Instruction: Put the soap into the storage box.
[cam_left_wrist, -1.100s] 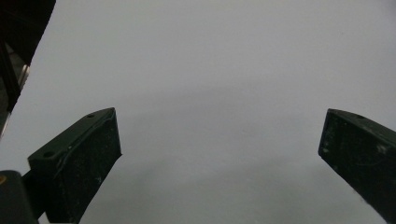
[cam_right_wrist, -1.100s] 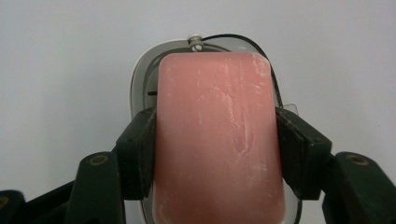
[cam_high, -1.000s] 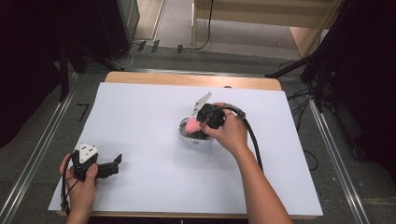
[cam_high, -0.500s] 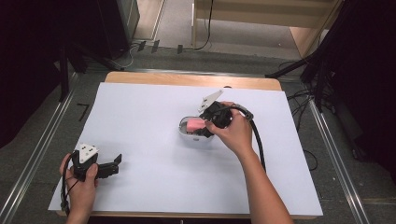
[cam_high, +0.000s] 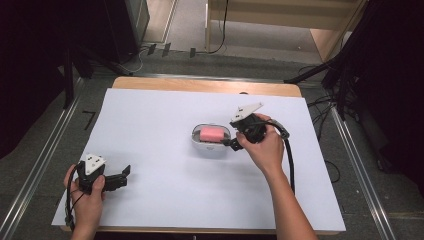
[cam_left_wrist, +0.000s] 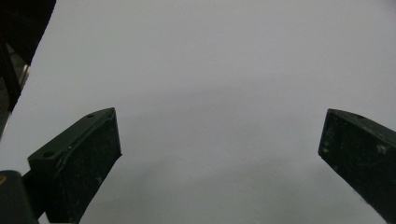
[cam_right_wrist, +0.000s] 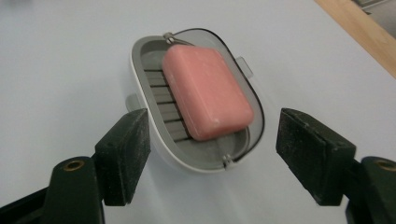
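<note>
Soap lies in the dish, mid-table on the white sheet. It sits slanted in the tray, leaning toward one long wall, with the ribbed floor bare along the other.

Right gripper is just beside the dish on the person's right. Its jaws have just been opening and now stand apart on either side of the dish's near end, pads off the rim, nothing between them but the rim's curve. Soap sits ahead of the jaws and slightly up-frame in the right gripper view. The soap's long axis runs roughly along the gripper's line of sight, angled a little to the right; the dish's long axis follows the same line.

Left gripper rests at the near left corner, well apart from the dish, jaws wide over bare sheet. The right hand is plainly the nearer one.

Room: open sheet on all sides of the dish; the wooden table edge lies well beyond it. Judgement: a pull-back toward the right has free space; a re-grip would need the jaws to go forward across the soap's short sides.
</note>
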